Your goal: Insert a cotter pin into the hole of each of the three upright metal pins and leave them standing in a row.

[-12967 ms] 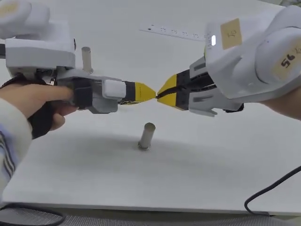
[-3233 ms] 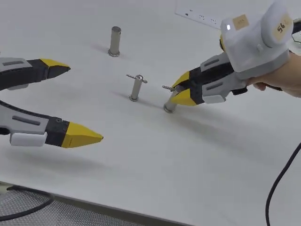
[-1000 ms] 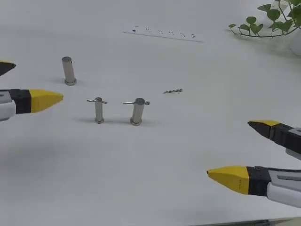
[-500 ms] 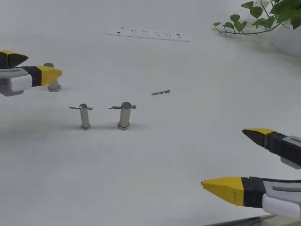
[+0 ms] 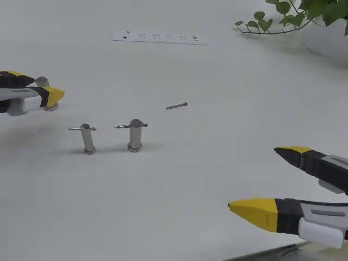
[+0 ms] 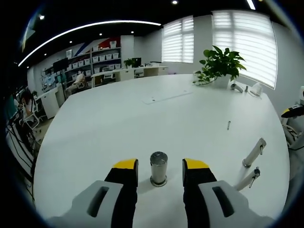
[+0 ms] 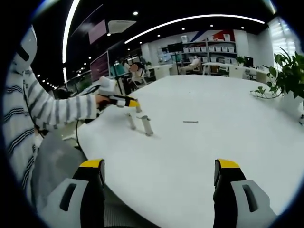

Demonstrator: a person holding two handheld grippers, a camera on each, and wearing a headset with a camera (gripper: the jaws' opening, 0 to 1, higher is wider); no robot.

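The left gripper view shows the bare pin (image 6: 158, 168) whole, upright between the jaws of the left gripper (image 6: 160, 164), with a gap on each side. In the head view the left gripper (image 5: 50, 88) at 9 o'clock covers most of that pin (image 5: 42, 81), so that gap cannot be read there. The right gripper view takes in a striped sleeve (image 7: 57, 111) at 9 o'clock, behind the left gripper (image 7: 124, 101).

The left jaws are part spread around the bare pin and touch nothing. The right gripper (image 5: 252, 178) sits at 4 o'clock in the head view with its jaws spread wide and empty, well apart from the pins. Its own view shows the same right gripper (image 7: 160, 164).

Three pins stand upright on the surface (image 5: 217, 141). At 4 o'clock of the bare one stand the middle pin (image 5: 87, 140) and, just beside it, the end pin (image 5: 135, 138). There are three cotters: one (image 5: 81, 128) through the middle pin's head, one (image 5: 129, 126) through the end pin's, and a loose cotter (image 5: 176, 106) lying flat at 1 o'clock of the end pin.

A power strip (image 5: 160, 37) lies at 12 o'clock and a plant (image 5: 288, 13) at 1 o'clock.
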